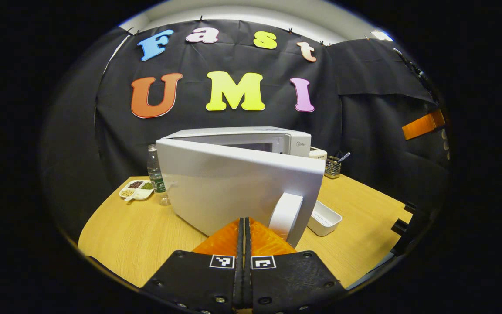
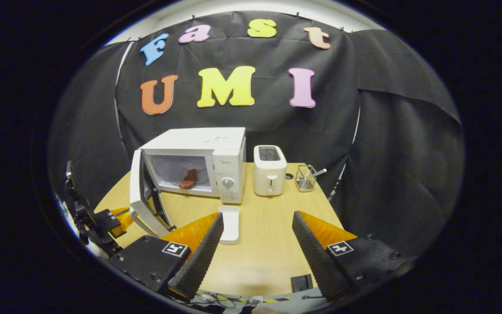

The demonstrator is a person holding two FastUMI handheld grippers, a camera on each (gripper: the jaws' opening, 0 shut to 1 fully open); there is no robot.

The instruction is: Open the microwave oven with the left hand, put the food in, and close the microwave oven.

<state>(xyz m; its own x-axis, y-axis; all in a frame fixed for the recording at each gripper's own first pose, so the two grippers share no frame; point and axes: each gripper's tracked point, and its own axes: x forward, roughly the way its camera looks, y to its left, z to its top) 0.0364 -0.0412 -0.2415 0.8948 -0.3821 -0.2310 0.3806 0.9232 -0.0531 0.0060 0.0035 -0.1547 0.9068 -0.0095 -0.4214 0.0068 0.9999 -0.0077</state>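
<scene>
Nearest to the camera in the left gripper view, the left gripper (image 1: 243,226) has its two fingers pressed together with nothing between them, and their tips stand just beside the outer face of the microwave door (image 1: 233,187), close to the door handle (image 1: 286,214). Whether they touch the door, I cannot tell.

In the right gripper view the right gripper (image 2: 257,226) has its jaws wide apart and empty, above the front part of the tabletop (image 2: 268,257). Just beyond its fingers an empty white tray (image 2: 229,223) lies on the tabletop, in front of the microwave oven (image 2: 198,163). The oven stands toward the back left of the tabletop, and its door swings half open to the left. The food (image 2: 188,179), a reddish-brown piece, is already inside the cavity.

So, in my judgement, the opening and the loading are done, and the closing step is in hand. The next move calls for the left gripper to push the door toward the oven front until it latches, with steady pressure so the oven does not slide on the tabletop.
</scene>
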